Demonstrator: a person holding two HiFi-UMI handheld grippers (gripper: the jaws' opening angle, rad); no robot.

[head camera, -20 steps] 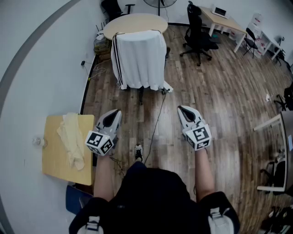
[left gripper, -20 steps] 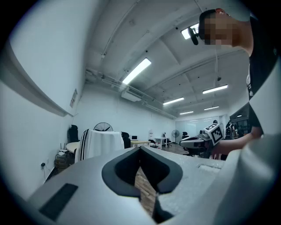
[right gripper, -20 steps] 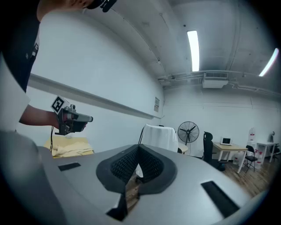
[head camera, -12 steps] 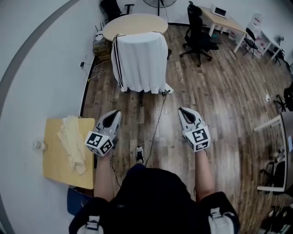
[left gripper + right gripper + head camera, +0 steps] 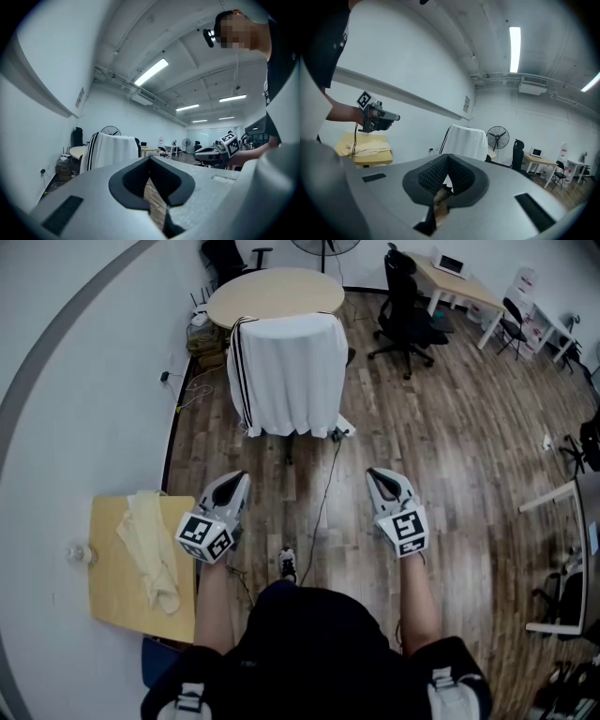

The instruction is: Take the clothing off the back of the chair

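Note:
A white garment with black side stripes (image 5: 289, 371) hangs over the back of a chair, far ahead of me; it also shows as the white garment (image 5: 110, 151) and the white garment (image 5: 466, 142) in the gripper views. My left gripper (image 5: 234, 482) and right gripper (image 5: 377, 474) are held side by side over the wood floor, well short of the chair. Both are shut with nothing between the jaws. In the left gripper view the left gripper (image 5: 151, 161) points toward the chair; the right gripper (image 5: 446, 161) does the same.
A small wooden table (image 5: 114, 577) with a pale yellow cloth (image 5: 150, 545) stands at my left by the wall. A round table (image 5: 272, 292) is behind the chair. A cable (image 5: 323, 484) runs across the floor. Black office chairs (image 5: 405, 310) and desks stand farther right.
The chair and garment sit slightly lower in the head view, so I have come a little closer. Both grippers keep their pose and stay shut.

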